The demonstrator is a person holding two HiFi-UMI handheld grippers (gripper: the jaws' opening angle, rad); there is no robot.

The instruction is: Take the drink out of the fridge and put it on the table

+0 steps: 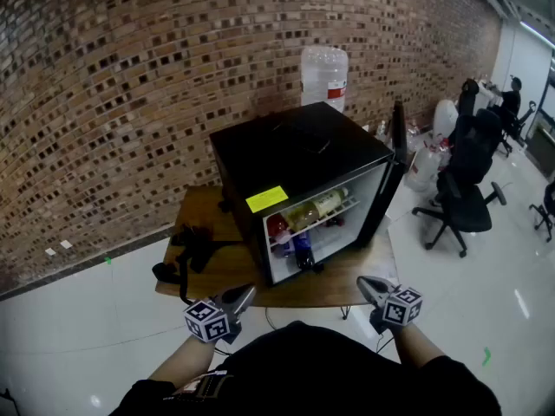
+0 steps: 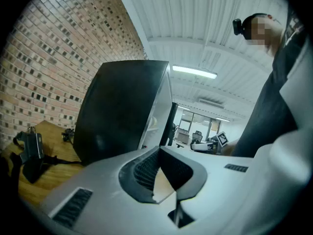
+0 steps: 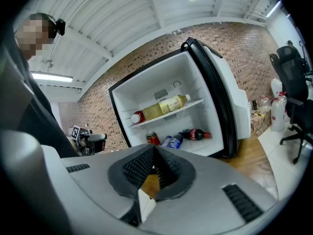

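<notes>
A black mini fridge stands on a wooden table with its door swung open to the right. A yellow drink bottle with a red cap lies on the shelf. Below it are a red can, a blue bottle and a cola bottle. My left gripper hovers at the table's front edge, left of the fridge opening, shut and holding nothing. My right gripper is at the front edge on the right, also shut and holding nothing, pointing into the fridge.
A black strapped device lies on the table left of the fridge. Behind the fridge stands a large water jug against the brick wall. Black office chairs and more jugs stand on the white floor at the right.
</notes>
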